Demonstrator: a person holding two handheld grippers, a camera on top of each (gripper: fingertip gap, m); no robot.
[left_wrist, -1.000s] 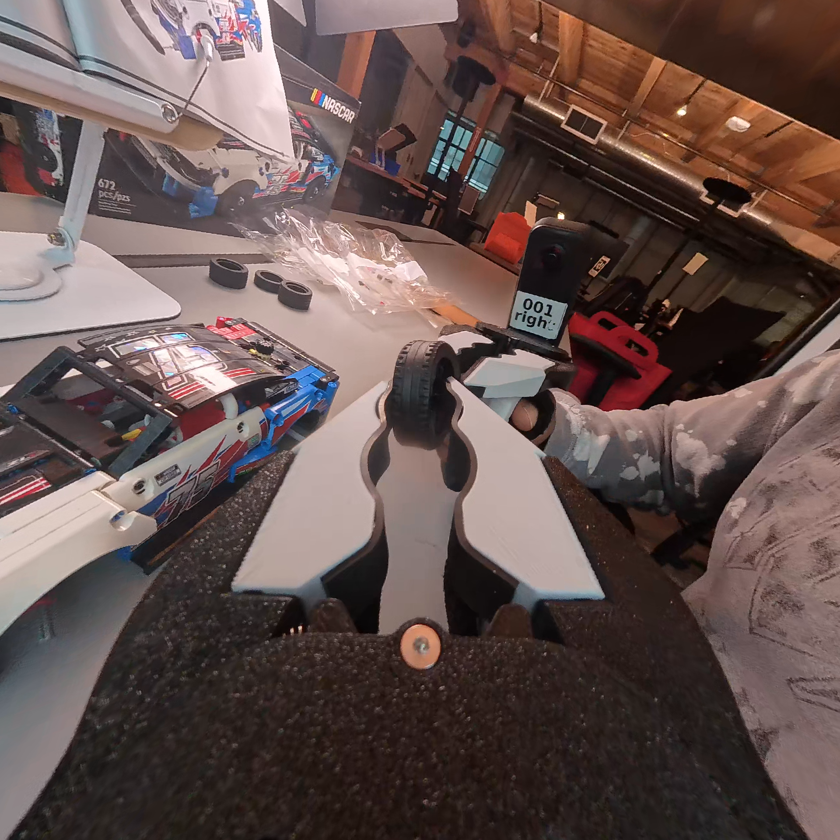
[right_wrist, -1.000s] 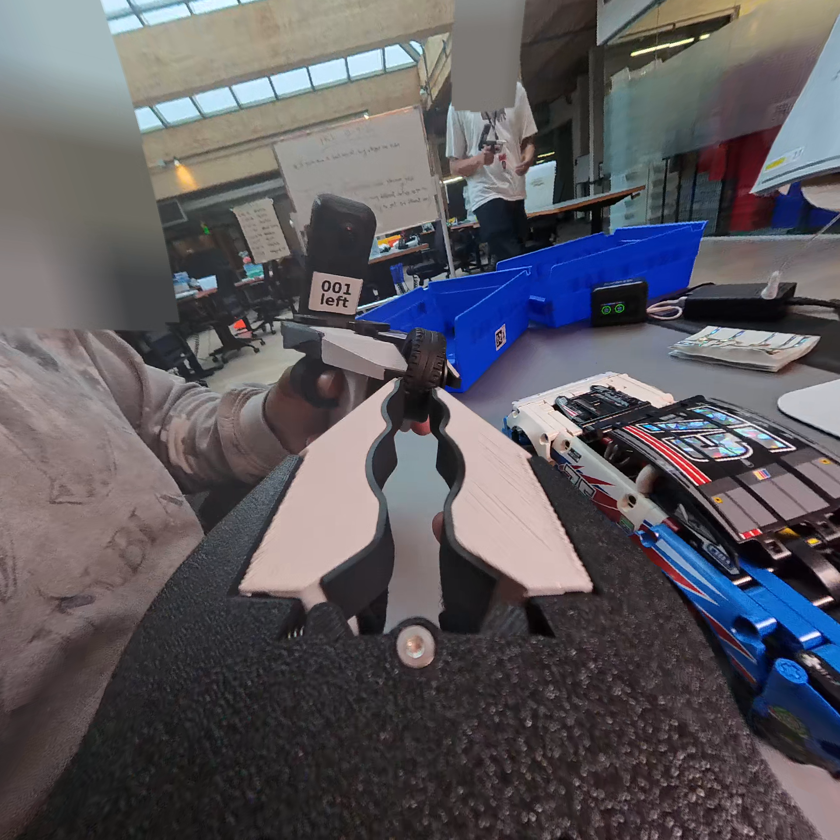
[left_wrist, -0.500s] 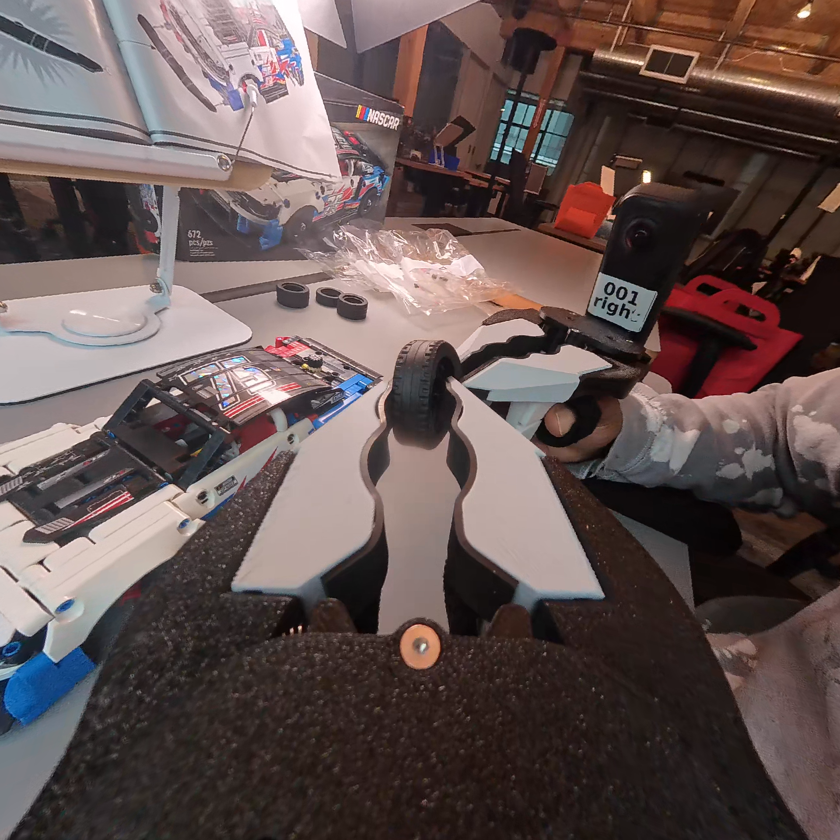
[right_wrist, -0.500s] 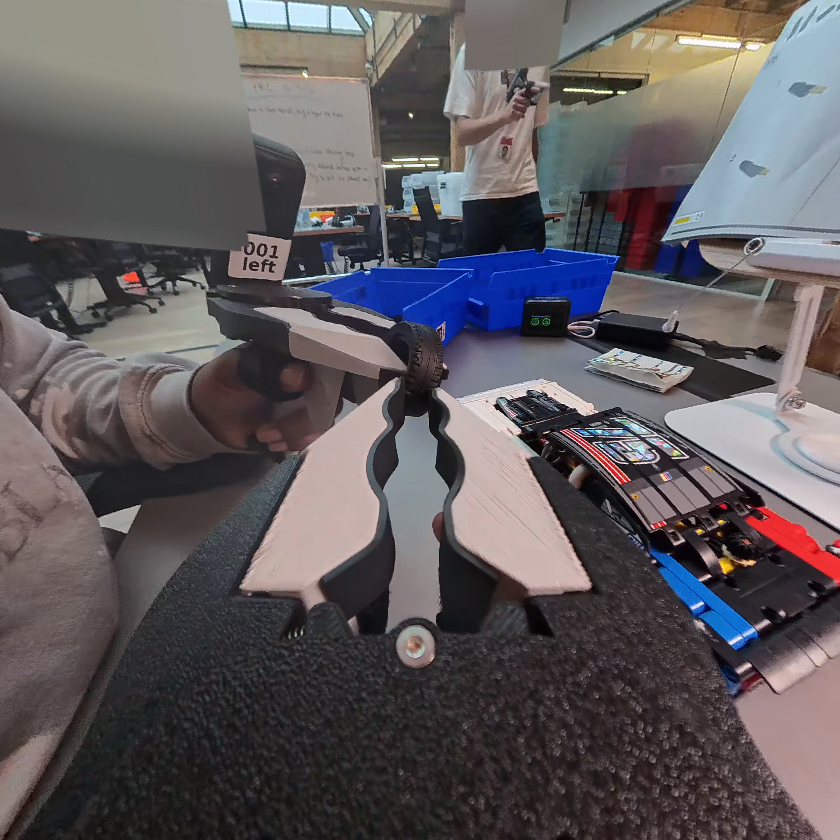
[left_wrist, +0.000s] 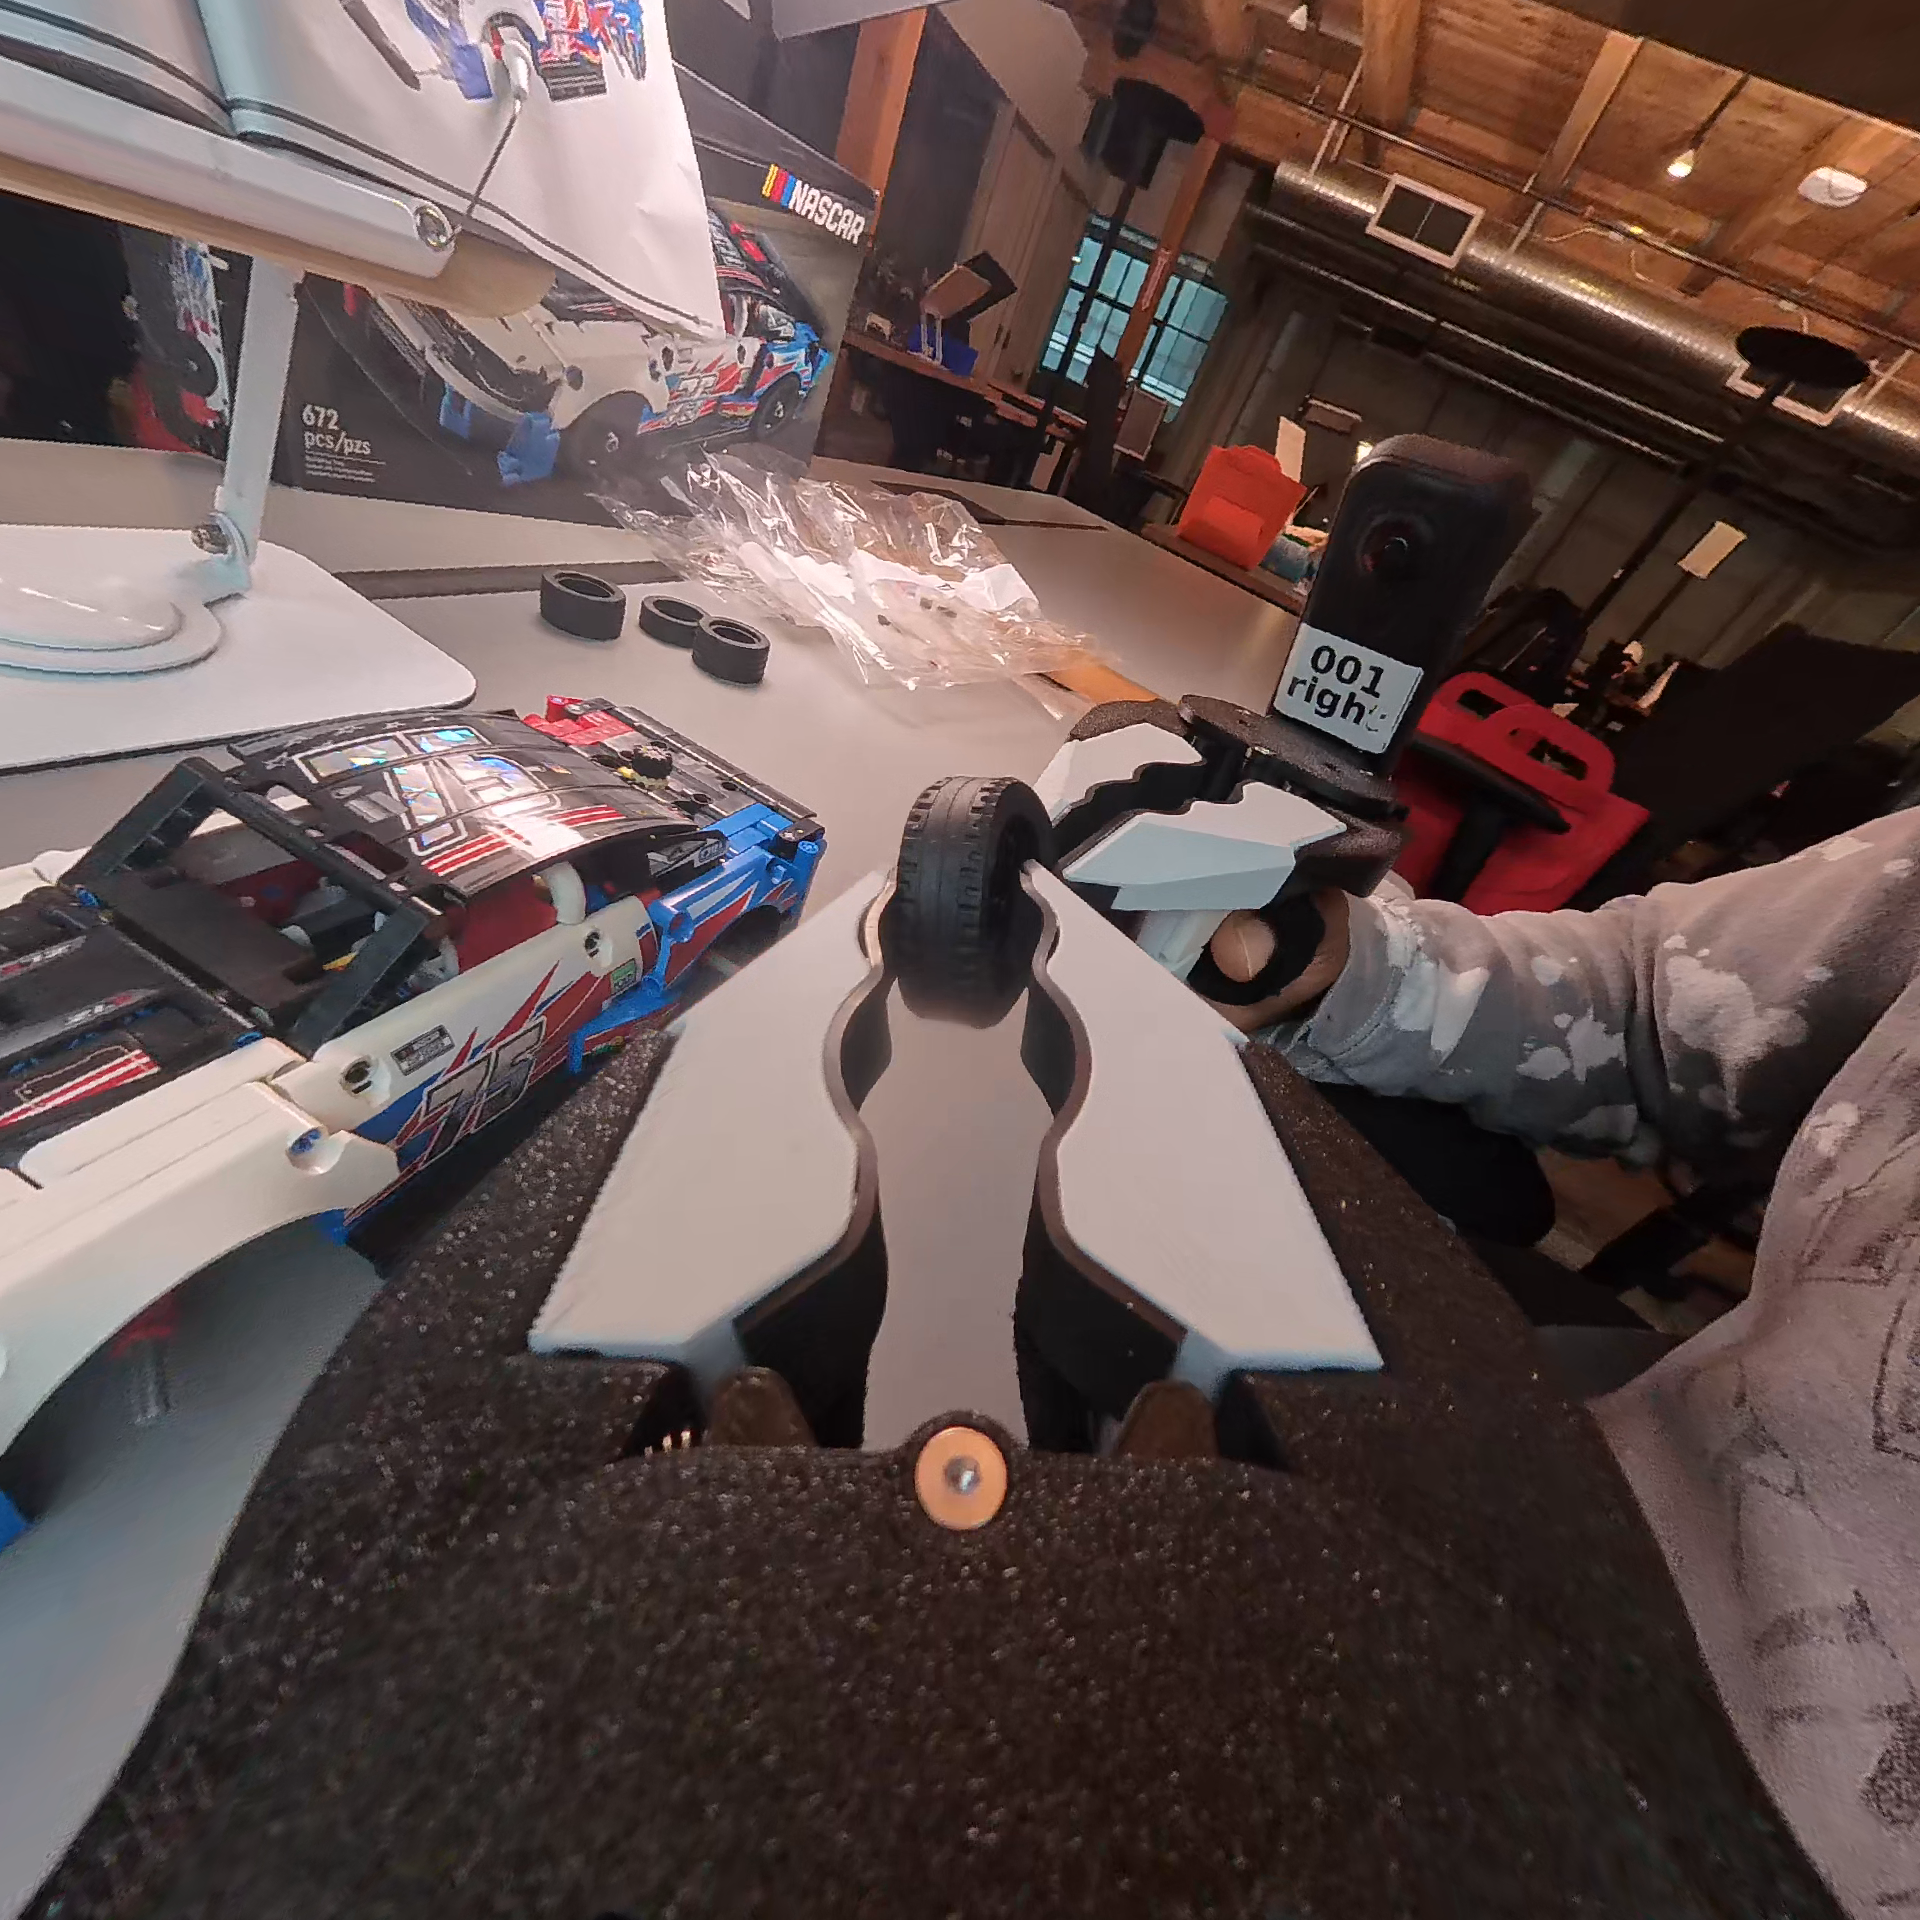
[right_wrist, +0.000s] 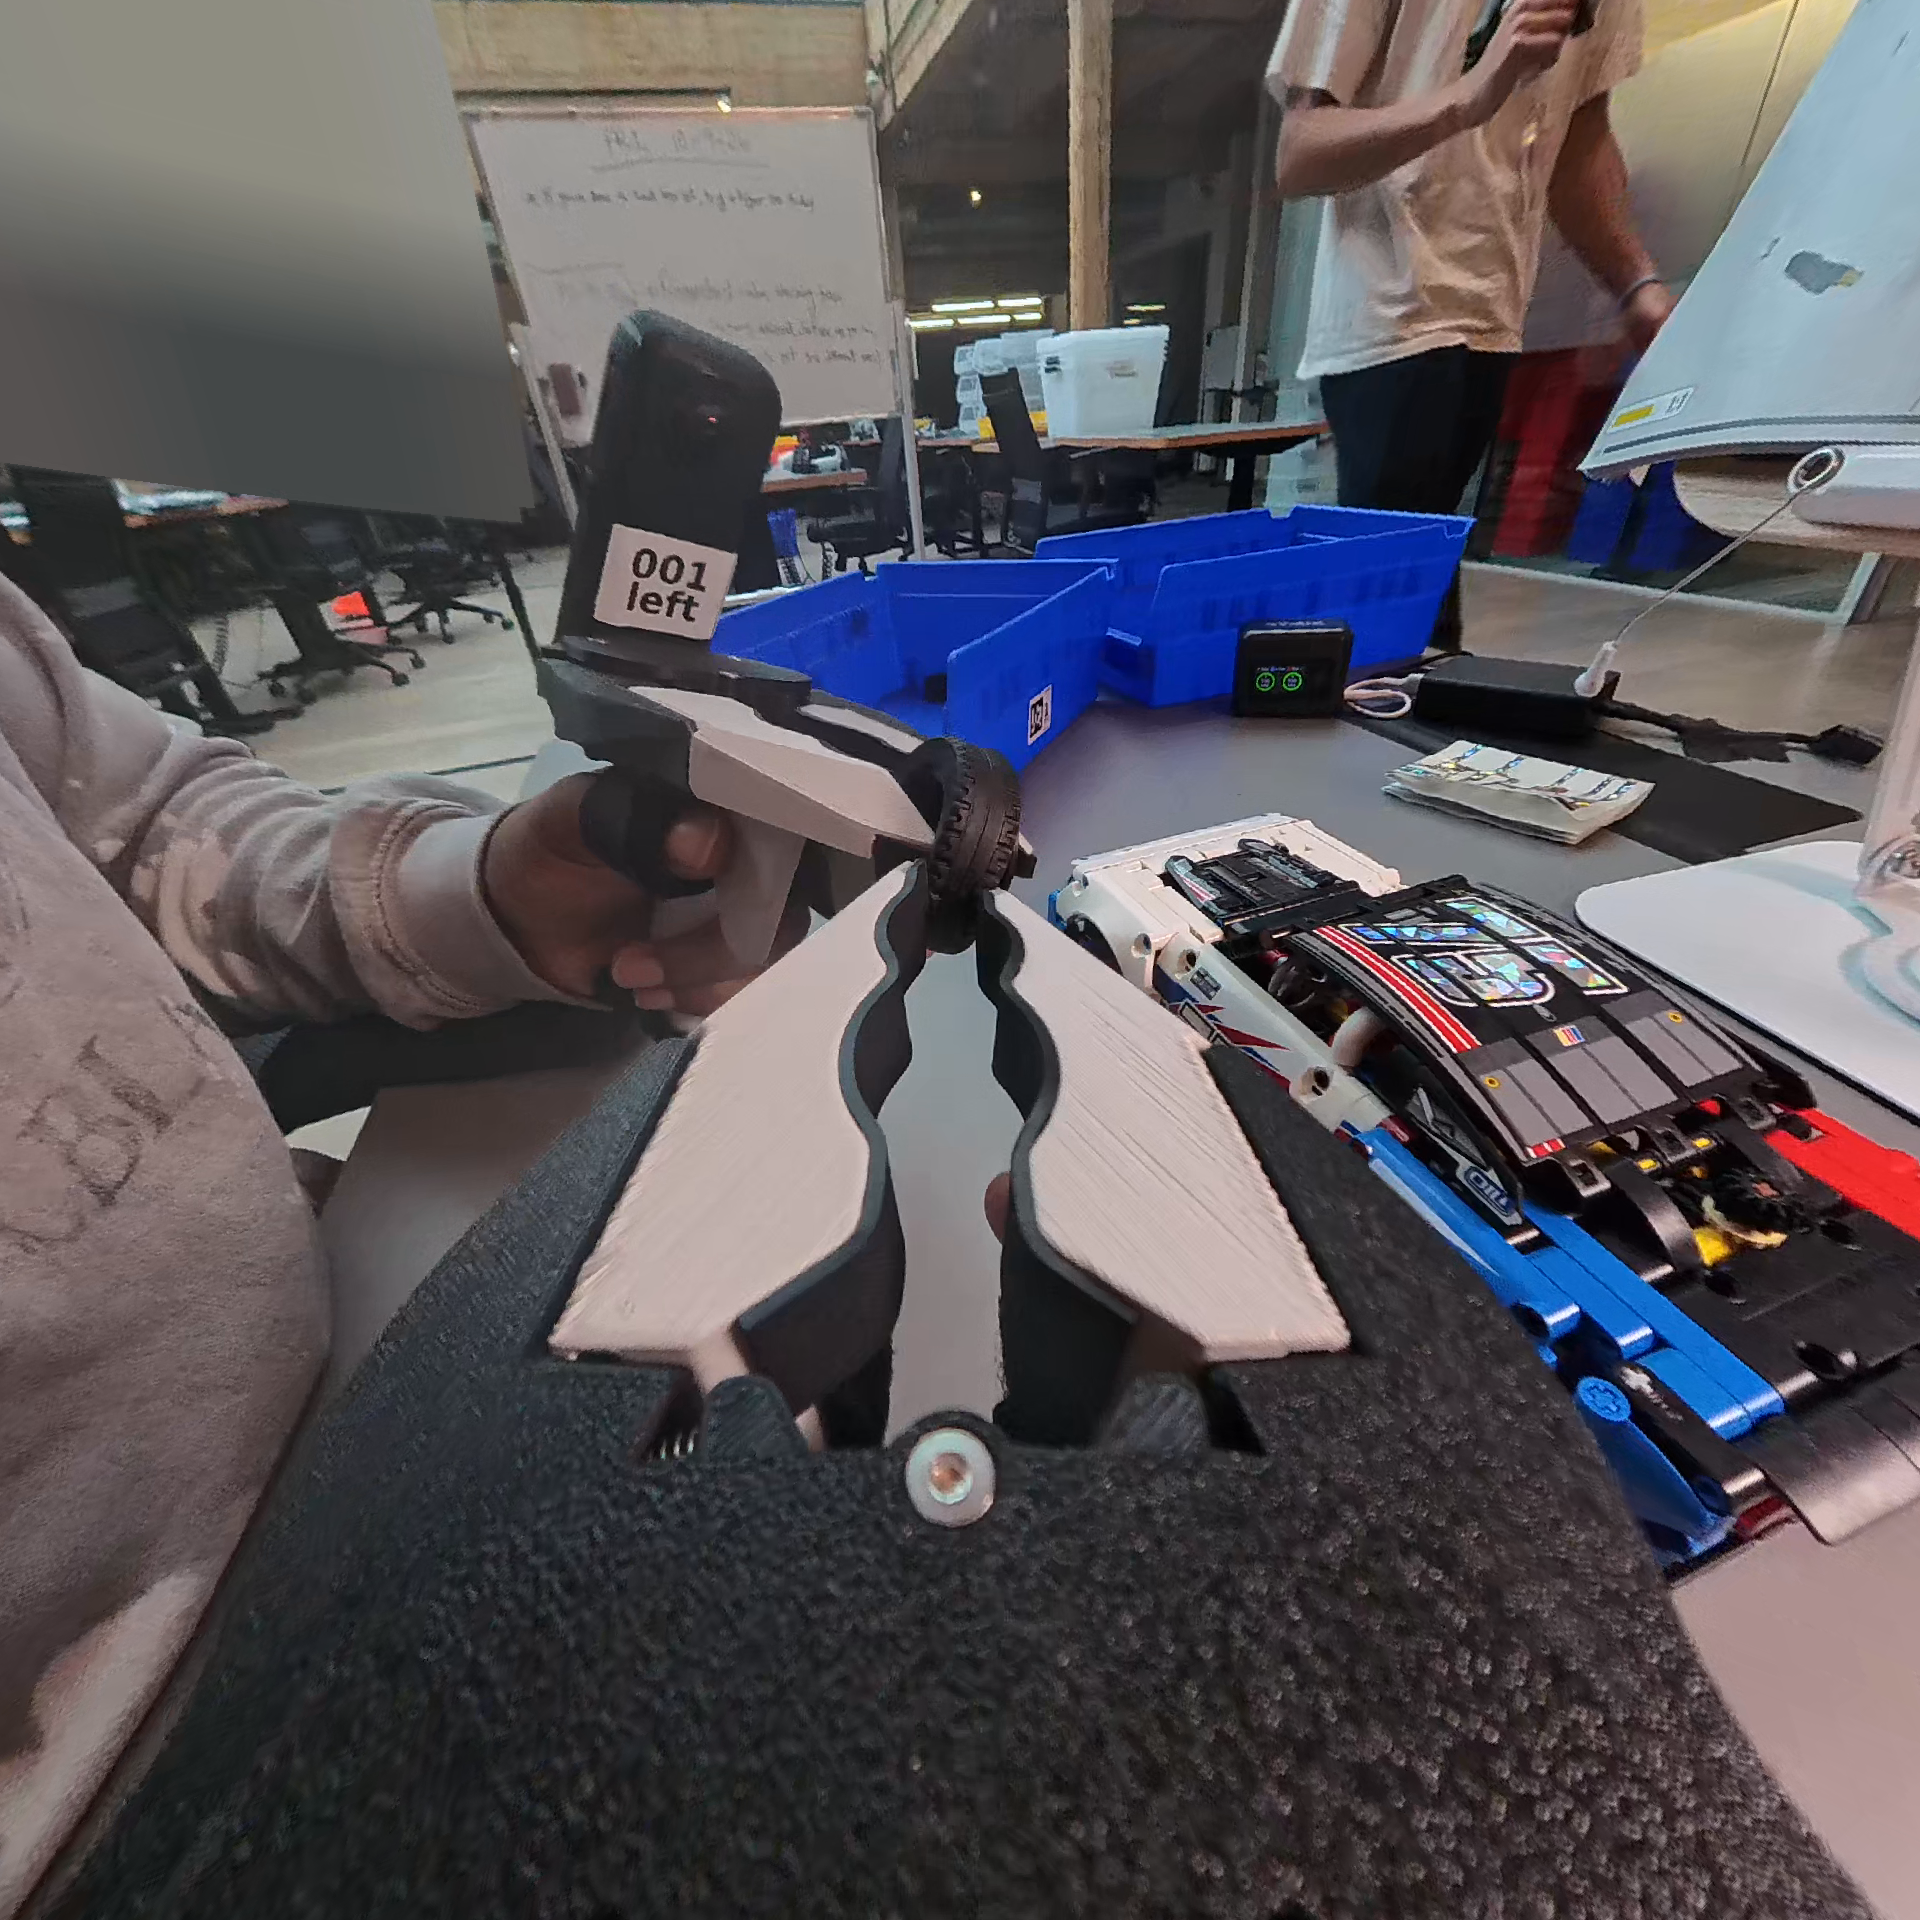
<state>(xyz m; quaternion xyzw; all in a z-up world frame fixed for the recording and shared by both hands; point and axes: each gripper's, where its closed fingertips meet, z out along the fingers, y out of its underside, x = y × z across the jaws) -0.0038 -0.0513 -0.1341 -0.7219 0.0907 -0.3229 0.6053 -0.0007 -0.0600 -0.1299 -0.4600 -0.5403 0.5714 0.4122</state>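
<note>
Left hand-held gripper (left_wrist: 961, 899) is clamping a black tyre (left_wrist: 964, 896); right hand-held gripper (right_wrist: 954, 914) is standing narrow at the tyre's far side, contact hidden.

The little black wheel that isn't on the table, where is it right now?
The wheel is up in the air, clamped between the left gripper fingers, with the right gripper tips pinching at it, beside the toy car.

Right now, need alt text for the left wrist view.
The left gripper clamps a small black tyre upright at its fingertips, with the right gripper meeting it from the right. A toy race car sits on the grey table to the left, three loose tyres behind it.
</note>
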